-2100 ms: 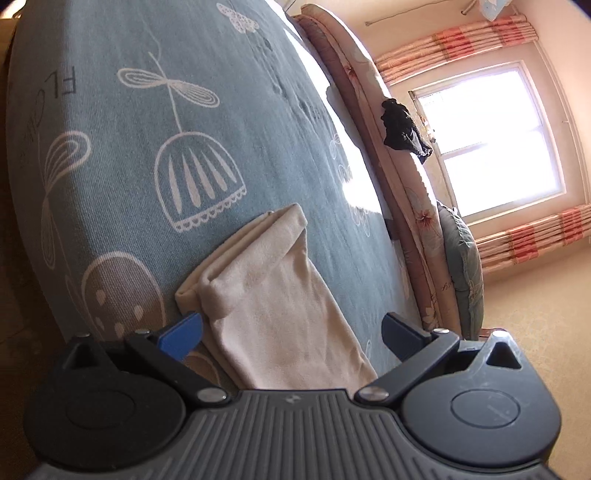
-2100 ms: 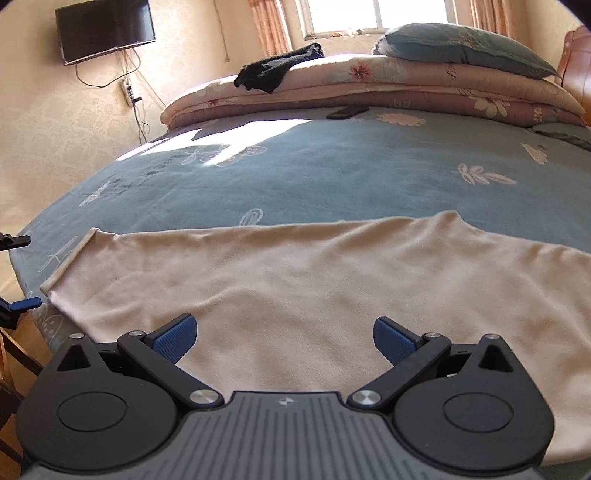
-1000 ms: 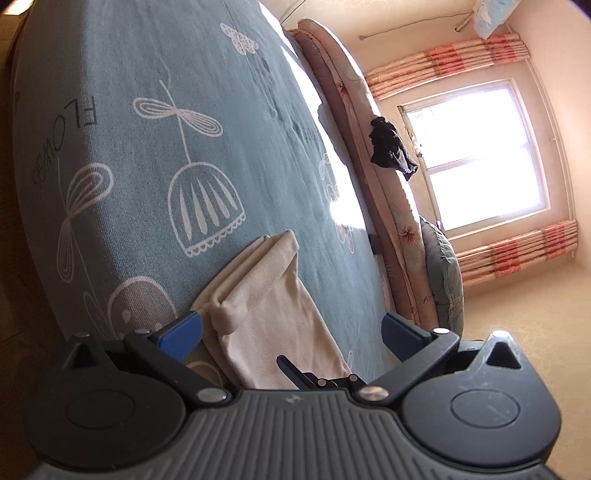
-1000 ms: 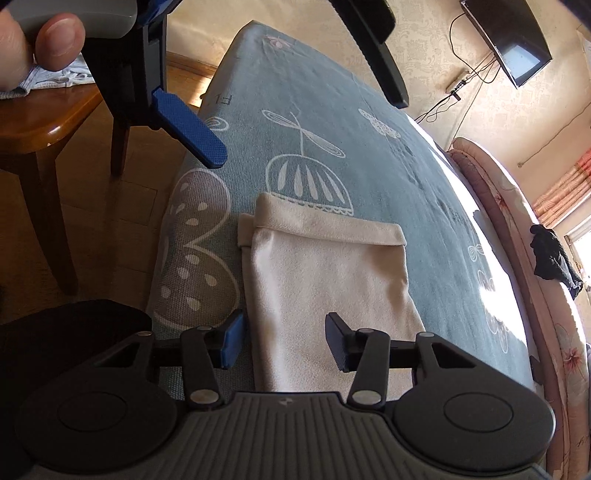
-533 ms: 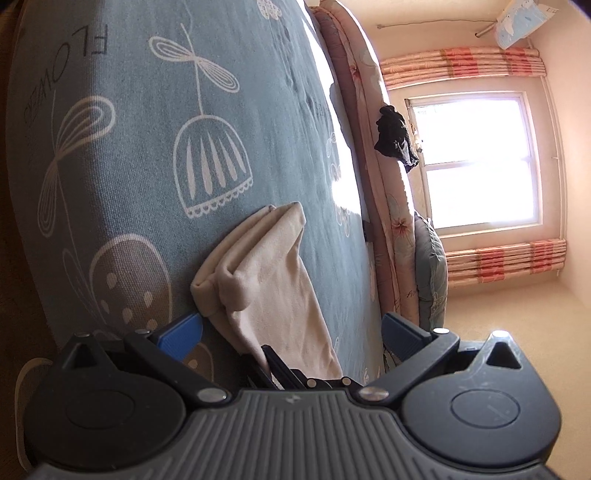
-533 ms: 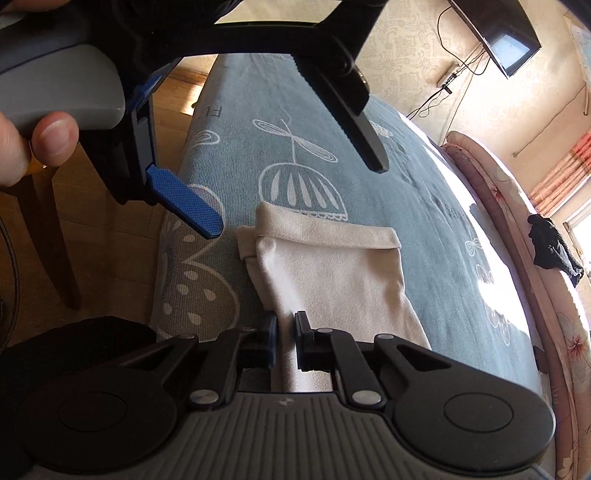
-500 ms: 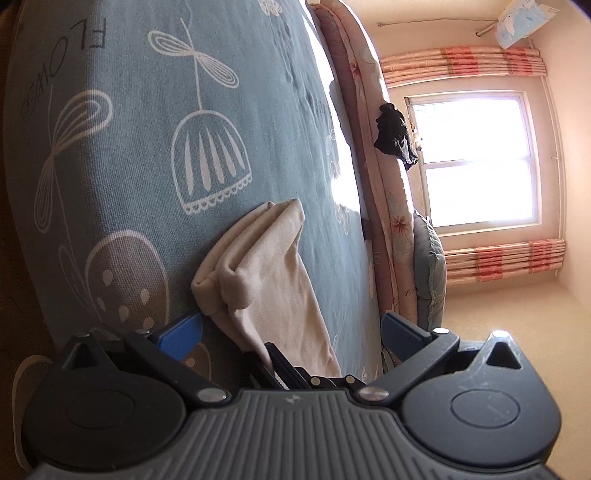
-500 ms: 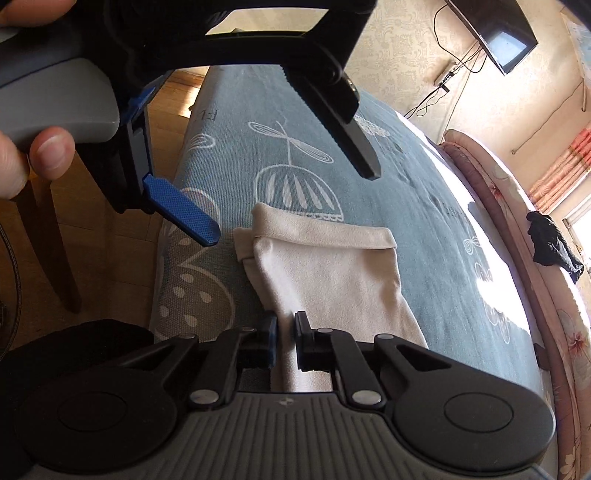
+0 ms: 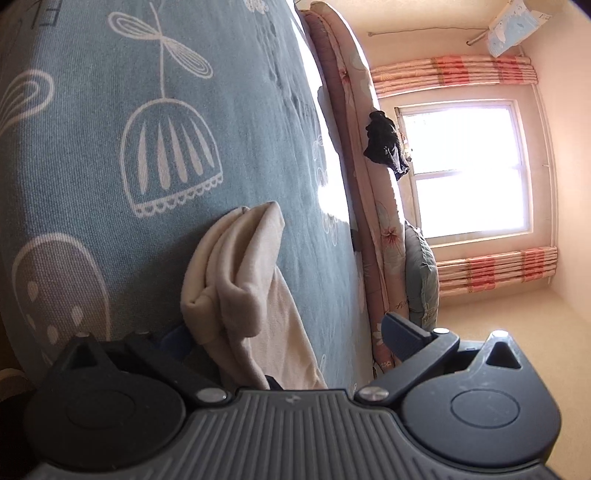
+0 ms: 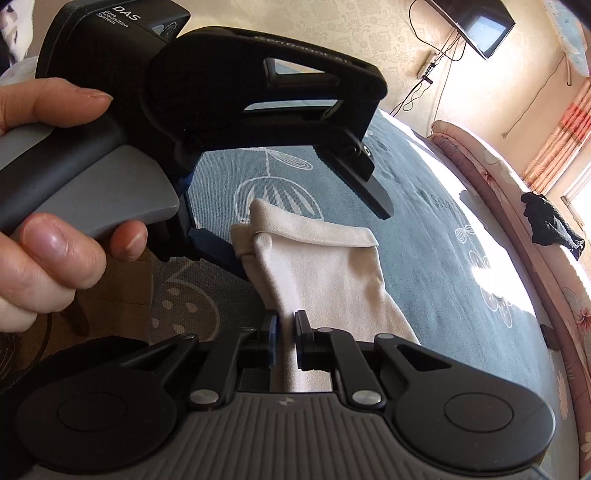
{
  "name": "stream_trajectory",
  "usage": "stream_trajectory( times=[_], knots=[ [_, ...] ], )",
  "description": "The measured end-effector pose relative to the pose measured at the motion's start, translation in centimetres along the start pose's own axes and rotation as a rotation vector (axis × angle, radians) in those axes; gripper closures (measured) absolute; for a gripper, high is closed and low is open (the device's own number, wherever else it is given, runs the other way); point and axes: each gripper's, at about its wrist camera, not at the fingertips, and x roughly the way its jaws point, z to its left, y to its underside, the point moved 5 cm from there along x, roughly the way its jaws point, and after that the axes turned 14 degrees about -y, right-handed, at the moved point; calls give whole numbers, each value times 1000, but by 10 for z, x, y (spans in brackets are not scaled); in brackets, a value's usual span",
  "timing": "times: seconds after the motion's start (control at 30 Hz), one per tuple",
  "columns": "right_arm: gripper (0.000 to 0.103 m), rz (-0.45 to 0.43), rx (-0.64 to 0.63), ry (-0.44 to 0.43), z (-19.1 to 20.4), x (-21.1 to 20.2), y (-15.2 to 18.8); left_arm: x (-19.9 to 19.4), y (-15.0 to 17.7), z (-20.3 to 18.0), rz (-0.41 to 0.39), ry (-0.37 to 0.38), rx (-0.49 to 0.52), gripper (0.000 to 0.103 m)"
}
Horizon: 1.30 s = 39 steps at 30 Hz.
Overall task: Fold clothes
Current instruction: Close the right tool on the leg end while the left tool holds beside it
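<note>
A beige garment (image 9: 240,280) lies folded into a narrow strip near the edge of the blue patterned bed (image 9: 207,92), its cuffed end bunched up. My left gripper (image 9: 288,336) is open around that end; its blue-padded finger (image 9: 177,338) is partly hidden behind the cloth. In the right wrist view the beige garment (image 10: 321,266) runs down into my right gripper (image 10: 284,332), which is shut on it. There the left gripper (image 10: 310,240) straddles the cuff, with one finger (image 10: 218,253) touching its left edge and a person's hand (image 10: 55,254) on the handle.
A rolled pink floral quilt (image 9: 354,122) with a black garment (image 9: 386,146) on it lines the bed's far side, next to a pillow (image 9: 421,280). A TV (image 10: 476,26) hangs on the wall. Wooden floor (image 10: 114,291) lies beyond the bed edge.
The left gripper has moved in on the cuffed end, and its padded finger now meets the cloth edge. The right gripper has stayed shut on the garment and lifted it slightly.
</note>
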Motion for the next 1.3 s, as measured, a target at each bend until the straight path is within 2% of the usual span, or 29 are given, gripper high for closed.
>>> stream_trajectory(
  times=[0.07, 0.13, 0.2, 0.23, 0.3, 0.37, 0.43, 0.47, 0.5, 0.6, 0.7, 0.9, 0.97, 1.17, 1.23, 1.3],
  knots=[
    [91, -6, 4, 4, 1, -2, 1, -2, -1, -2, -12, 10, 6, 1],
    [82, -14, 15, 10, 2, -4, 1, -5, -2, -5, -24, 20, 12, 1],
    [43, -31, 19, 16, 3, -6, 3, -7, -3, -7, -35, 29, 18, 1],
    [37, -42, 16, 21, 6, -6, 3, -8, -3, -8, -35, 35, 20, 1],
    [35, -32, -15, 41, 12, 0, 2, -7, -4, -12, -29, 51, 20, 1],
    [35, -16, -81, 99, 19, 10, 1, -7, -6, -17, -21, 66, 38, 1],
    [38, 9, -171, 190, 24, 22, 3, -8, -7, -19, -19, 62, 55, 1],
    [55, 40, -207, 241, 23, 31, 5, -8, -8, -20, -18, 60, 64, 1],
    [92, 54, -208, 248, 22, 35, 7, -8, -8, -19, -16, 45, 67, 1],
    [93, 36, -123, 206, 14, 30, 5, -9, -9, -15, -26, 21, 87, 1],
    [93, 7, -82, 190, 8, 19, 1, -5, -17, -5, -21, 8, 47, 1],
    [93, -1, -61, 167, 3, 17, 2, 23, -33, -5, 61, 64, -3, 1],
    [93, 1, -67, 163, 6, 19, 2, 30, -38, -9, 79, 45, -3, 1],
    [93, -10, -51, 152, 3, 16, 3, 50, -41, -21, 200, 12, 122, 1],
    [93, -13, -44, 148, 2, 15, 4, 51, -42, -22, 229, -4, 152, 5],
    [93, -16, -39, 144, 2, 14, 4, 53, -42, -21, 248, -43, 175, 17]
  ],
)
